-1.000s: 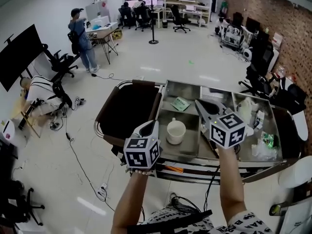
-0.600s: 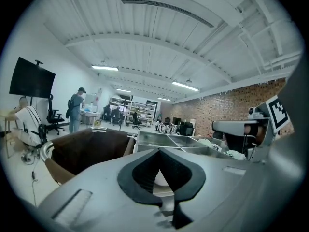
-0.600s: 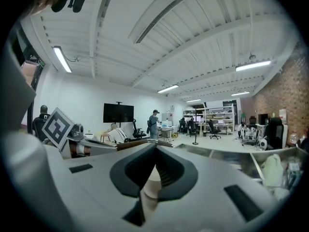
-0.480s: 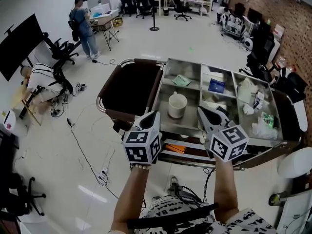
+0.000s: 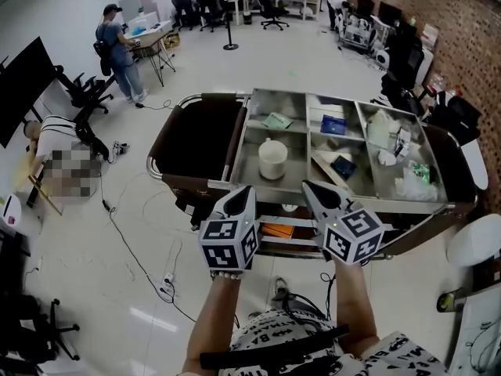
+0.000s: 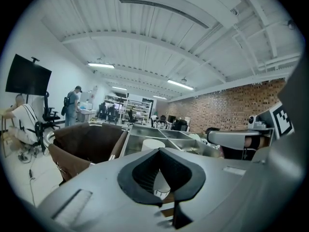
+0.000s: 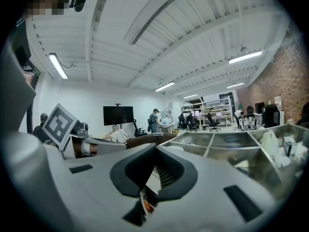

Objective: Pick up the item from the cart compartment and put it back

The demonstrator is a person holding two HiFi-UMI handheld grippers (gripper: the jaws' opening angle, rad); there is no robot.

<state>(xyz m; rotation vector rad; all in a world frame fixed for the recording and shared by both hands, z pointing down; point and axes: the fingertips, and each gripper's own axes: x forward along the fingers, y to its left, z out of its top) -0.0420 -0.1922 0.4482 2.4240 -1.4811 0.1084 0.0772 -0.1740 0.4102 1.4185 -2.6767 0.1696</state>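
A steel cart with several compartments stands in front of me. A white cup sits upright in its near left compartment and also shows as a white cup beyond the left jaws. Other compartments hold a green packet, a blue packet, a dark flat item and a white jug. My left gripper and right gripper hover side by side at the cart's near edge, short of the compartments. Both are shut with nothing between the jaws, seen also as left gripper and right gripper.
A brown bag hangs on the cart's left end. The right compartment holds a plastic bag and a green pack. An orange item lies on the lower shelf. Cables cross the floor at left; a person stands far off.
Both grippers have drawn back toward me, from over the cart's compartments to its near edge. More of the cart now shows beyond them. Both stayed shut.
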